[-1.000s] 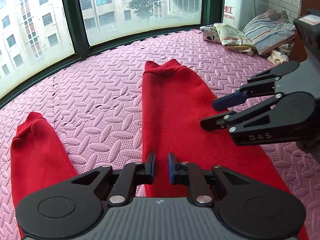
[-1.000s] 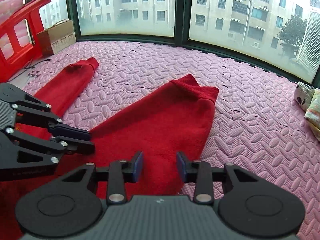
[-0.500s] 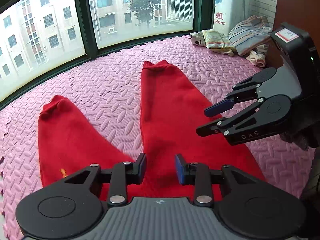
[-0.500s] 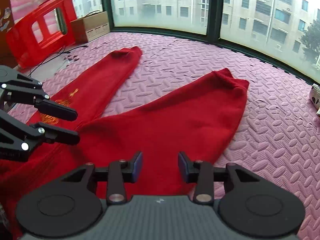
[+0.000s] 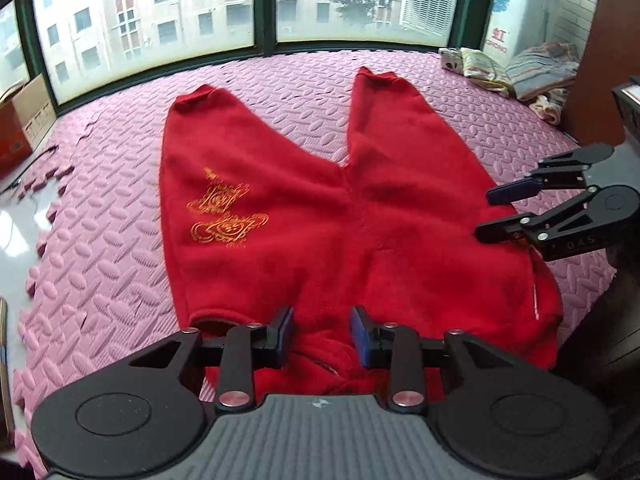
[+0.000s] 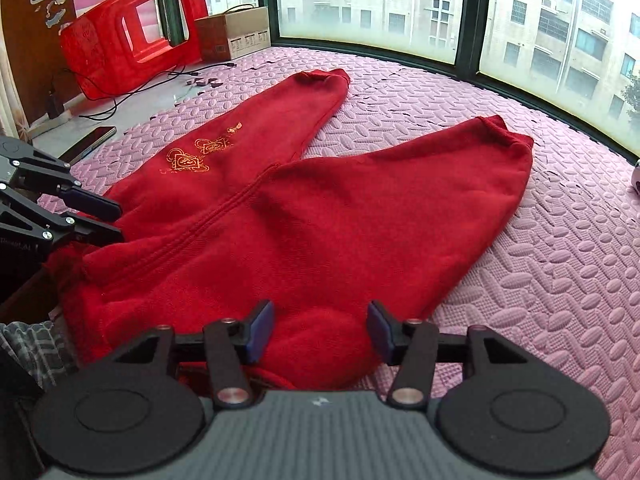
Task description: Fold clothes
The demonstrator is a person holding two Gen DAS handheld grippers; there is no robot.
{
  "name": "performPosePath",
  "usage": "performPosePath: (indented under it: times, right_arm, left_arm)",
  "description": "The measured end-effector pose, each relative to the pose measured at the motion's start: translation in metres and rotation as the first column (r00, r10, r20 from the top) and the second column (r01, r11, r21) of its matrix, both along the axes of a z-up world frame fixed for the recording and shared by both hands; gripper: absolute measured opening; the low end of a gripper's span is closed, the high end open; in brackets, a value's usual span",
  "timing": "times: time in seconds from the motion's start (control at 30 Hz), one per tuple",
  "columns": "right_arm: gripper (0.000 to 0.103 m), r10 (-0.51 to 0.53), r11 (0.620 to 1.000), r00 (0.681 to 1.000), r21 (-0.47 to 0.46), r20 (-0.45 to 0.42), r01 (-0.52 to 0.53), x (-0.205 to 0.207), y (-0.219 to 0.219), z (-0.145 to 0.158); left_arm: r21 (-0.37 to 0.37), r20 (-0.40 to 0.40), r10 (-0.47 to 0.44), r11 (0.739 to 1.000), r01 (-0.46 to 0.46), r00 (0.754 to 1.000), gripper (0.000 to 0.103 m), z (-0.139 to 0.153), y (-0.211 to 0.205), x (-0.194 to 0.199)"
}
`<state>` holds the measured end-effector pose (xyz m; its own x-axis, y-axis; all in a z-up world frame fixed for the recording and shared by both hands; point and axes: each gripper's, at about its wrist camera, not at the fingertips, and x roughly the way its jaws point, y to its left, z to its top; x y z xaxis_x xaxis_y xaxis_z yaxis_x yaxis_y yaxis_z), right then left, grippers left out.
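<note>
Red fleece trousers (image 5: 360, 216) lie flat on the pink foam mat (image 5: 100, 280), both legs pointing away toward the windows and the waist nearest me. Gold embroidery (image 5: 224, 212) marks the left leg. My left gripper (image 5: 322, 330) hangs open just above the waistband, near its left part. My right gripper (image 6: 320, 326) is also open, over the waist's right end, where the cloth bulges up between its blue pads. Each gripper shows in the other's view: the right gripper (image 5: 492, 214) and the left gripper (image 6: 114, 220), both with jaws apart and holding nothing.
Folded striped clothes (image 5: 532, 76) are piled at the mat's back right by a dark wooden panel (image 5: 612, 40). Off the mat's left edge, on bare floor, are a red plastic stool (image 6: 132, 28), a cardboard box (image 6: 236, 32), cables and a phone (image 6: 88, 142).
Both grippers have drawn back from over the legs to the waist end, so the whole trousers now show. The left jaws have spread wider; the right ones too.
</note>
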<state>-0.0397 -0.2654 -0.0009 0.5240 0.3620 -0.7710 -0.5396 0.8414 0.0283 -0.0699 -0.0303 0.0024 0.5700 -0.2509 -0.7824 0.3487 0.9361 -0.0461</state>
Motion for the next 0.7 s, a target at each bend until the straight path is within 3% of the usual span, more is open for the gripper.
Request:
performPosePath:
  times: [0.17, 0.27, 0.47, 0.7]
  right_arm:
    - [0.053, 0.006, 1.000, 1.000, -0.024, 0.016, -0.005, -0.004, 0.003, 0.006]
    - [0.053, 0.008, 1.000, 0.999, -0.008, 0.038, -0.008, -0.004, 0.008, 0.011]
    - [0.053, 0.006, 1.000, 1.000, -0.006, 0.018, -0.006, -0.004, 0.013, 0.004]
    - [0.057, -0.019, 1.000, 0.999, 0.014, 0.028, 0.019, 0.002, 0.010, 0.009]
  left_arm:
    - [-0.055, 0.010, 0.022, 0.998, -0.021, 1.000, 0.034, 0.008, 0.013, -0.006]
    - [-0.057, 0.042, 0.038, 0.998, -0.035, 0.998, 0.035, 0.012, 0.014, -0.002]
    - [-0.050, -0.017, 0.120, 0.991, -0.121, 0.993, 0.035, -0.003, 0.031, 0.014]
    - [-0.017, -0.006, 0.158, 0.987, -0.158, 0.987, 0.037, -0.007, 0.028, 0.031]
